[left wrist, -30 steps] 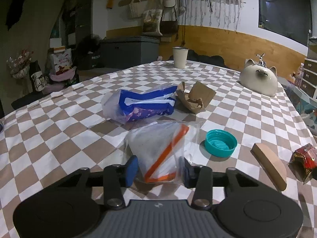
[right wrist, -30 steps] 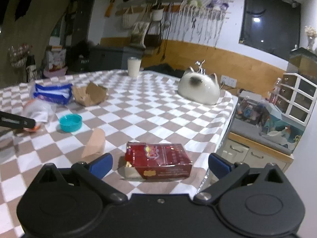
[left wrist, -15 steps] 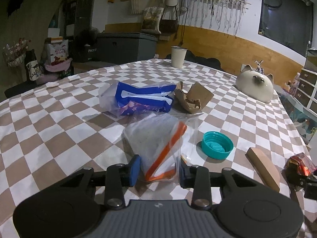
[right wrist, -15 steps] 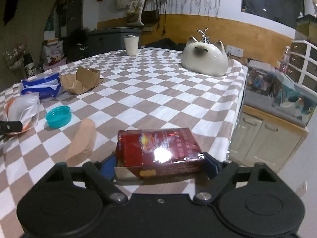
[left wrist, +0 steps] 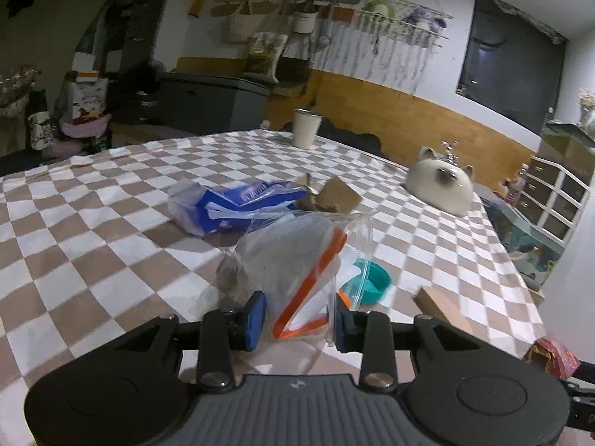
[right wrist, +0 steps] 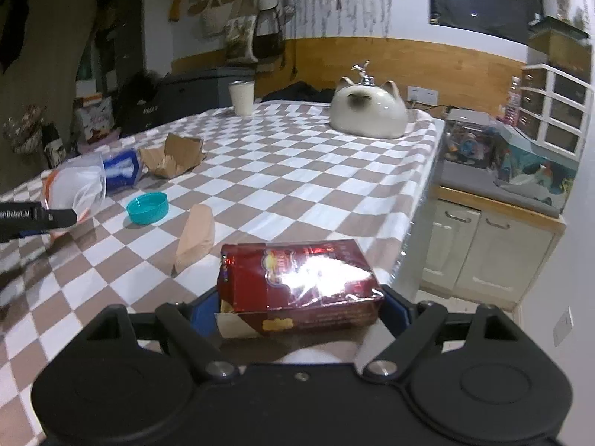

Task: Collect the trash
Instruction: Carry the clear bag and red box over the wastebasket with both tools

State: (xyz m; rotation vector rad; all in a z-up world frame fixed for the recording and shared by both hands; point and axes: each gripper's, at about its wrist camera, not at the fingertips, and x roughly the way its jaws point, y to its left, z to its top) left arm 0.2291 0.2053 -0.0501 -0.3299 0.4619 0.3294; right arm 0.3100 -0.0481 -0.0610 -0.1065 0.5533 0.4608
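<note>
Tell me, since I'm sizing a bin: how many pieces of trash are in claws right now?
2. A clear bag with an orange strip sits in the left claw; a red packet sits in the right claw. More trash lies loose on the table.

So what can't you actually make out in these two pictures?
- Clear plastic zip bag with orange strip, left wrist view: contents unreadable through cloudy plastic.
- Glossy red snack box, right wrist view: glare blots out the label.
- Brown torn cardboard piece, left wrist view: partly hidden behind the bag.
- Teal round plastic lid, left wrist view: near half covered by the bag.
</note>
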